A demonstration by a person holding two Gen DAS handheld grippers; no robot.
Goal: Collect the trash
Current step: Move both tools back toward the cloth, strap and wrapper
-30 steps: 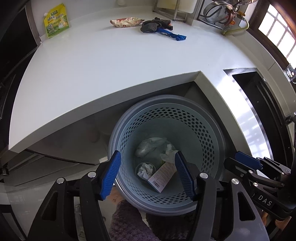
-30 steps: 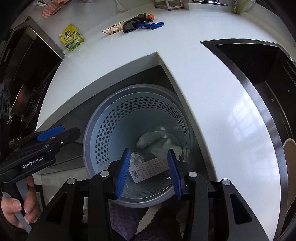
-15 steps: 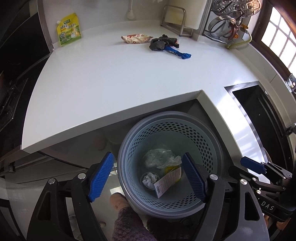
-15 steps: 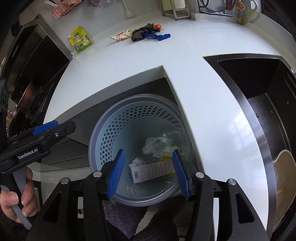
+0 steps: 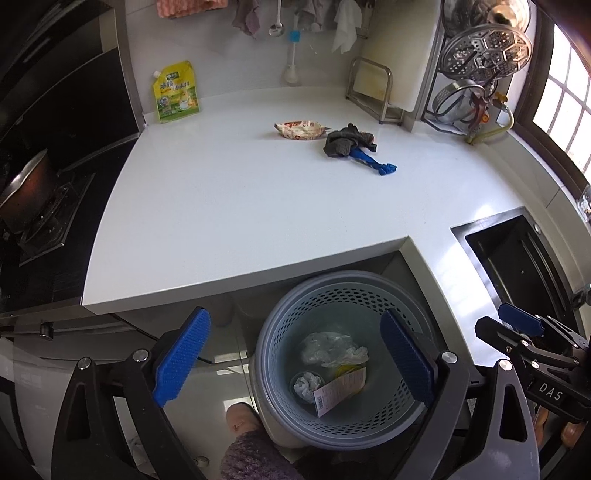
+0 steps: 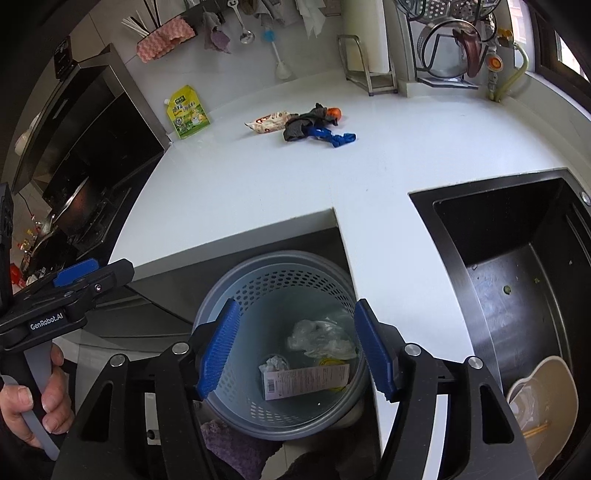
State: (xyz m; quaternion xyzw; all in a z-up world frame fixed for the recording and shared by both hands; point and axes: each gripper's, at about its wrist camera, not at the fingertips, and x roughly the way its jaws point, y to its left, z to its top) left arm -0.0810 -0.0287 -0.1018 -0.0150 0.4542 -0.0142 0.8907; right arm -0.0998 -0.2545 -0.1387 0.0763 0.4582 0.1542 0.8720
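Hovering above perforated bin (image 5: pixel 343 295): left gripper (image 5: pixel 295 363) and right gripper (image 6: pixel 295 349), both angled downward, jaws spread wide, nothing held. Inside bin: flat carton (image 6: pixel 306 380) with barcode, long axis left-right in right view, plus crumpled plastic (image 6: pixel 317 334). On far counter (image 5: pixel 240 206): snack wrapper (image 5: pixel 299 130) lying lengthwise left-right, touching dark rag (image 5: pixel 345 142); blue glove (image 5: pixel 373 162) trailing rightward.

This is a home kitchen. A white L-shaped countertop (image 5: pixel 258 206) runs between a gas stove with a dark pan (image 5: pixel 26 188) and a black sink (image 6: pixel 517 266), with utensils and cloths (image 6: pixel 221 26) hanging on the wall. A rack (image 5: pixel 480 62) holds what look like steamer trays and lids.
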